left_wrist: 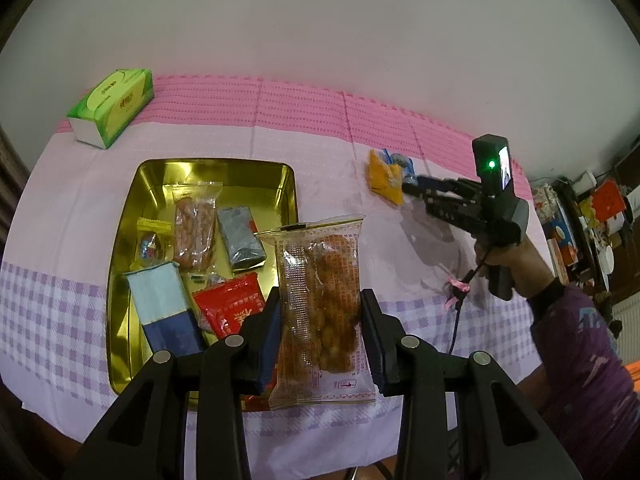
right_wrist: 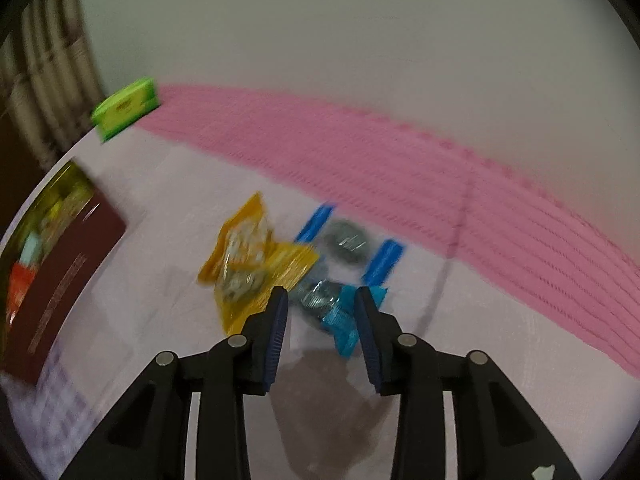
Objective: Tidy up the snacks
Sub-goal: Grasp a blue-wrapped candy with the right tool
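My left gripper (left_wrist: pixel 320 294) is shut on a clear packet of fried dough twists (left_wrist: pixel 320 264), held upright over the near right corner of a gold tin tray (left_wrist: pixel 216 162). Several snack packets lie in the tray. Far right on the cloth, my right gripper (left_wrist: pixel 412 185) points at a yellow packet (left_wrist: pixel 384 178) and a blue packet (left_wrist: pixel 402 164). In the blurred right wrist view the right gripper (right_wrist: pixel 322 294) has a blue candy packet (right_wrist: pixel 340 318) between its pads, touching both. The yellow packet (right_wrist: pixel 248 264) lies just left of it, and a second blue packet (right_wrist: pixel 348 240) lies behind.
A green tissue box (left_wrist: pixel 114 106) stands at the far left of the pink and lilac tablecloth (left_wrist: pixel 320 132), against a pale wall. A hand and purple sleeve (left_wrist: pixel 580 340) hold the right gripper, with a cable (left_wrist: pixel 456 320) hanging. A blurred dark red flat shape (right_wrist: pixel 68 280) covers the tray (right_wrist: pixel 60 184).
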Tool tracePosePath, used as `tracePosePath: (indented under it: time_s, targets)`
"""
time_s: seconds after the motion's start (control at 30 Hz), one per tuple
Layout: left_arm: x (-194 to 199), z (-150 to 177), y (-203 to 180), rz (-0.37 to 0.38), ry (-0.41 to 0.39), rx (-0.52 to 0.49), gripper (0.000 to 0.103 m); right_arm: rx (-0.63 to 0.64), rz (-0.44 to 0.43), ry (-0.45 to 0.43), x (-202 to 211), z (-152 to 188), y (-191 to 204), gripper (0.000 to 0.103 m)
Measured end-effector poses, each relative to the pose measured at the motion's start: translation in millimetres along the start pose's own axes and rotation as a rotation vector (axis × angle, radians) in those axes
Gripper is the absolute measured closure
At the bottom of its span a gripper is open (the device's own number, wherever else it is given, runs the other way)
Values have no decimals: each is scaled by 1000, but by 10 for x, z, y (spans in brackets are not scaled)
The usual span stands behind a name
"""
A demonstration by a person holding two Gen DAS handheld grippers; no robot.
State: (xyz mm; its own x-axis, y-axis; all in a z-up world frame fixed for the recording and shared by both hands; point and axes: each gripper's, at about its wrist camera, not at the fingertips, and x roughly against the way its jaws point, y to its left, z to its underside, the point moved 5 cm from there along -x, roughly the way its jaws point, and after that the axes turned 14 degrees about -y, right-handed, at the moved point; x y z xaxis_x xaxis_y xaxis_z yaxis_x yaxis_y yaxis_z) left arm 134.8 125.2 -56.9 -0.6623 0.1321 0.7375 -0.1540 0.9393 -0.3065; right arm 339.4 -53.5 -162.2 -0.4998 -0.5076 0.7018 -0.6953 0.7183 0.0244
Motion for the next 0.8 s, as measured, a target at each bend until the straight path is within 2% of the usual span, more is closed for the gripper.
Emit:
tracePosePath:
  time_s: [0.03, 0.1, 0.2, 0.3, 0.4, 0.63, 0.8]
  targets:
    - [-2, -1, 4, 3, 1, 3, 65, 6, -63, 50, -13, 61, 97, 71]
    - [0, -13, 22, 1, -3, 9, 65, 48, -143, 87, 46, 171, 287, 74]
    - [2, -29, 61, 0, -10, 20, 65, 41, -214, 70, 250, 221, 444, 76]
    - [-16, -26, 82, -3, -7, 24, 65, 3, -133, -14, 397, 100, 319, 72]
    - [-17, -15, 72, 1, -4, 26, 65, -88, -100, -45, 336, -58, 179, 69]
    - [14, -34, 95, -1, -14, 24, 65, 152, 11, -5, -79, -159, 398, 62]
    - [8, -35, 130, -5, -11, 32, 65, 162, -27, 53, -239, -123, 355, 63]
